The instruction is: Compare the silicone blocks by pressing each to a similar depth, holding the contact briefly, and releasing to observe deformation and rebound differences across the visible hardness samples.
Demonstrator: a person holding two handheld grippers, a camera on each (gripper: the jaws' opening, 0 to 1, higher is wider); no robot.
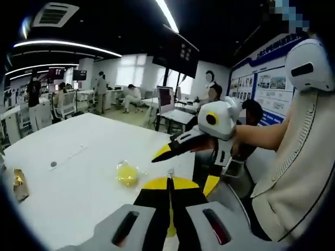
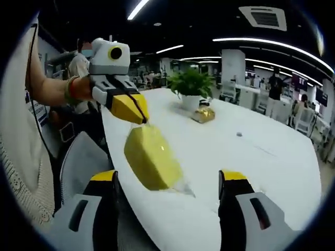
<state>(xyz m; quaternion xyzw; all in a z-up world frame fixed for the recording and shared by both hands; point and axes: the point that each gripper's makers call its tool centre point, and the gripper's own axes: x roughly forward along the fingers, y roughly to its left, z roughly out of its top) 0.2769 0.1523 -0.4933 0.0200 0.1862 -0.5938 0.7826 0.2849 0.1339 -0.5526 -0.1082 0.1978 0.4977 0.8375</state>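
Left claw [image 1: 168, 180]: jaws pressed together, nothing between them, tips hanging above the white desk [image 1: 78, 157]. In the right gripper view the same claw [image 2: 137, 111] comes in from the left, its closed tip at the top corner of the big yellow silicone block [image 2: 152, 157]; it looks like it touches, but I can't be sure from this angle.

Right claw [image 2: 167, 178]: jaws spread wide, the wrapped yellow block sitting between them on the desk [image 2: 251, 151] near its edge, tilted. In the left gripper view that claw [image 1: 159, 156] enters from the right, held by a hand.

A smaller yellow block in clear wrap [image 1: 127, 174] lies on the desk just ahead of the left claw's tips.

Further off: potted plant [image 2: 191, 86] and a gold-wrapped item [image 2: 203, 114] beside it. People at desks in the background.
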